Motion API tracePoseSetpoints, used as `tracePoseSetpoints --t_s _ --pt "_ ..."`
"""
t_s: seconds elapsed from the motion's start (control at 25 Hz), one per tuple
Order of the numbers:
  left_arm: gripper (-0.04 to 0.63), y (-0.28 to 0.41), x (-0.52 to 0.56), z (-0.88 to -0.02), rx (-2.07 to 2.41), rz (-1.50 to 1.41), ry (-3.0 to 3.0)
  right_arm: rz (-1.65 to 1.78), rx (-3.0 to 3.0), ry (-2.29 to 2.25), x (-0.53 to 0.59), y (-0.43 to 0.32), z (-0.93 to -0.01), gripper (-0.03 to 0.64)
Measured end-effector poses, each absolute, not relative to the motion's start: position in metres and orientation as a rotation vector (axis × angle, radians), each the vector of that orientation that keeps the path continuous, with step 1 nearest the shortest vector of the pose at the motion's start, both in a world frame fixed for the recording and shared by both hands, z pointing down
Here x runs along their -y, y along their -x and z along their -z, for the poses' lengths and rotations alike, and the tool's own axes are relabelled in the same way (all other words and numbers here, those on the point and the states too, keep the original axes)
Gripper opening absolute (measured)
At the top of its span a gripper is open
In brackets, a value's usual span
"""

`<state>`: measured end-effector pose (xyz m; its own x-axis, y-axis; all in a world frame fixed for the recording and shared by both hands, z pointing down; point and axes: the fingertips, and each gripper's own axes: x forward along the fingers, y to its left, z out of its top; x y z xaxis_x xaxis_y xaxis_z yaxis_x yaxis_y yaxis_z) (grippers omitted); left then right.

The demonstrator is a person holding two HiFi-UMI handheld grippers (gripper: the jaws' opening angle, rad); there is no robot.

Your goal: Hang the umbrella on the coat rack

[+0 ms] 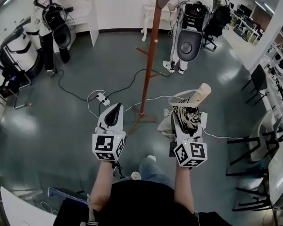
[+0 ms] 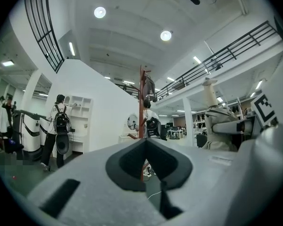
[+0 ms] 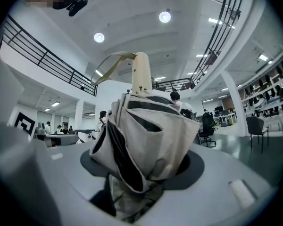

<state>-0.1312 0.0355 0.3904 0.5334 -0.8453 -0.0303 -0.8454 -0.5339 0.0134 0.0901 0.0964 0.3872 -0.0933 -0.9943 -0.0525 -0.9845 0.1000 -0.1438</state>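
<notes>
The folded beige-and-black umbrella [image 1: 190, 113] points forward with its pale handle [image 1: 199, 94] and wrist strap at the far end. My right gripper [image 1: 185, 111] is shut on the bunched canopy. In the right gripper view the umbrella [image 3: 146, 135] fills the middle and hides the right gripper [image 3: 141, 166]'s tips. The reddish-brown coat rack [image 1: 150, 60] stands just ahead, between the two grippers, its feet on the floor. My left gripper [image 1: 115, 106] is shut and holds nothing. In the left gripper view the left gripper [image 2: 145, 142] points at the rack pole [image 2: 142, 98], with the umbrella [image 2: 217, 121] to its right.
Two people wearing backpack rigs stand at the back, one at the left [image 1: 47, 18] and one at the right [image 1: 191, 27] beyond the rack. A power strip [image 1: 103, 98] and cables lie on the floor left of the rack's base. Black chairs [image 1: 254, 140] line the right side.
</notes>
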Motion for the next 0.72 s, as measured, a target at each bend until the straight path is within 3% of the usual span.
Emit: tracePoseSetpoints --t_s 0.72 --pt "0.006 0.088 0.1 -0.413 -1.545 -0.048 2.748 0.144 -2.303 1.994 0.047 -0.124 -0.412 0.287"
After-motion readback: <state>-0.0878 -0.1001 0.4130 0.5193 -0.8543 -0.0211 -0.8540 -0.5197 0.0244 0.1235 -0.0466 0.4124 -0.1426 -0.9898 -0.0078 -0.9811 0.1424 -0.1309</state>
